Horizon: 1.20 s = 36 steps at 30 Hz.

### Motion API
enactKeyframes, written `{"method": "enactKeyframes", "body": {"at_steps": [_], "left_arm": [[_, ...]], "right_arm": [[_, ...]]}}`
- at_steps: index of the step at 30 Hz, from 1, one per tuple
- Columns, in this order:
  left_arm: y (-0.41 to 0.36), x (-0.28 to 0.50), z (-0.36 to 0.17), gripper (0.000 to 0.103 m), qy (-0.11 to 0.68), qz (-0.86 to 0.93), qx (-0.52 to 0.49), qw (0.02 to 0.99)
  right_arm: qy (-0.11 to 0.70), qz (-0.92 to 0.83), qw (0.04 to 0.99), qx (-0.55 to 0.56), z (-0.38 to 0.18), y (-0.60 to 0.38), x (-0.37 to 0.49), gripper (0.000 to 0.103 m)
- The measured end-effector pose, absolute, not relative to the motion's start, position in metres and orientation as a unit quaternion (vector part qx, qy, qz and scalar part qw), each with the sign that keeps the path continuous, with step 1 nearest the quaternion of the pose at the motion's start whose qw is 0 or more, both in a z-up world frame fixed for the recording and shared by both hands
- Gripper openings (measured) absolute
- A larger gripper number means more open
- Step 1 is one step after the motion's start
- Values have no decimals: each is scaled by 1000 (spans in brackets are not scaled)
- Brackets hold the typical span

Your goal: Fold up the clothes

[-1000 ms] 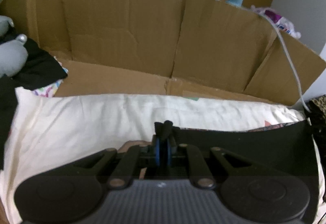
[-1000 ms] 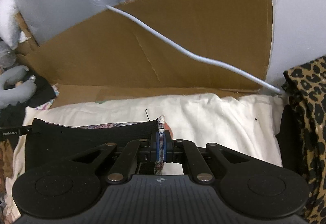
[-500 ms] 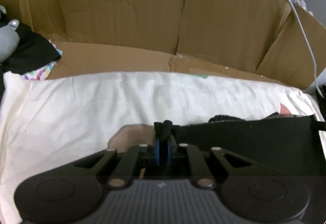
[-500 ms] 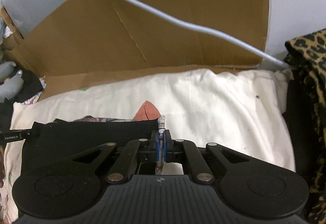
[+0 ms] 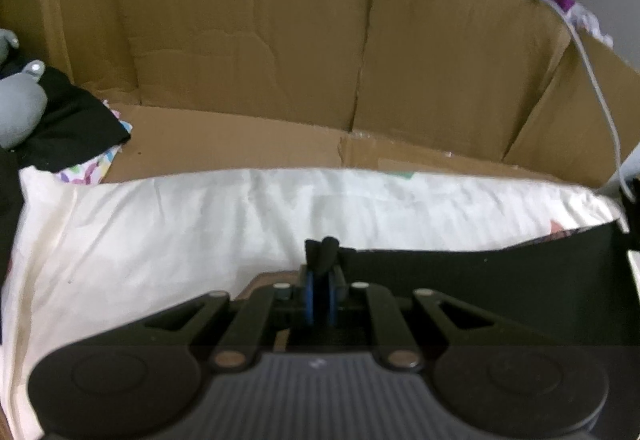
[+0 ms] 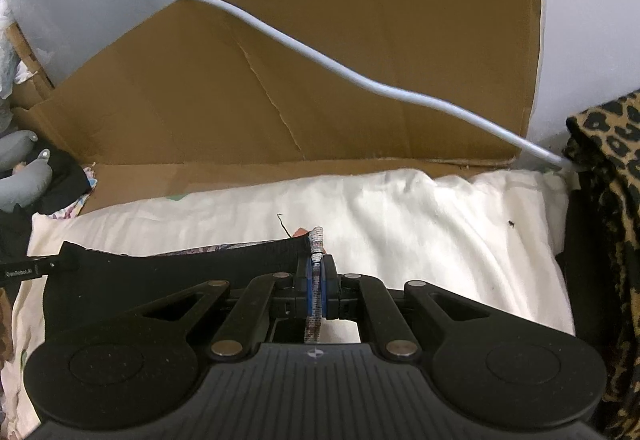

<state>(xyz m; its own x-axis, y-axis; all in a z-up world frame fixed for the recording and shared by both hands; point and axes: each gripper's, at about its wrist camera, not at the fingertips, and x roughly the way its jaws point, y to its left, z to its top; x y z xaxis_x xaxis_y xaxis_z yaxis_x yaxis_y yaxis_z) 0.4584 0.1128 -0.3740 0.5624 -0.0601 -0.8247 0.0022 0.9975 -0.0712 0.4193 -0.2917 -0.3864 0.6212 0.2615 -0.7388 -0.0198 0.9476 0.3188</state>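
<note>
Since 0.5 s ago, both grippers lifted slightly. Left wrist view: left gripper [image 5: 320, 272] is clamped on black garment [image 5: 500, 288], stretching rightward over white pillow [image 5: 200, 232]. Right wrist view: right gripper [image 6: 316, 280] pinches its patterned edge; the cloth's long axis runs leftward between the 2 grippers.

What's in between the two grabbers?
The black garment, stretched flat. The left gripper pinches one end and the right gripper pinches the other, over the white sheet. Both wrist views show it.
</note>
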Motion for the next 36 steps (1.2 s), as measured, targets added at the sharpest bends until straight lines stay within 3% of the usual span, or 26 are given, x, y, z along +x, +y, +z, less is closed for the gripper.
{"method": "enactKeyframes", "body": {"at_steps": [4, 8, 18, 36], "left_arm": [[119, 458, -384, 11, 486, 9, -42, 873], [121, 442, -373, 12, 469, 11, -41, 882], [77, 424, -340, 12, 429, -42, -26, 902], [25, 424, -376, 12, 443, -94, 25, 891]], "right_arm": [[443, 72, 870, 202, -394, -308, 422, 8], [414, 70, 884, 205, -381, -320, 407, 31], [409, 96, 887, 193, -380, -315, 383, 31], [426, 177, 884, 82, -391, -209, 384, 31]]}}
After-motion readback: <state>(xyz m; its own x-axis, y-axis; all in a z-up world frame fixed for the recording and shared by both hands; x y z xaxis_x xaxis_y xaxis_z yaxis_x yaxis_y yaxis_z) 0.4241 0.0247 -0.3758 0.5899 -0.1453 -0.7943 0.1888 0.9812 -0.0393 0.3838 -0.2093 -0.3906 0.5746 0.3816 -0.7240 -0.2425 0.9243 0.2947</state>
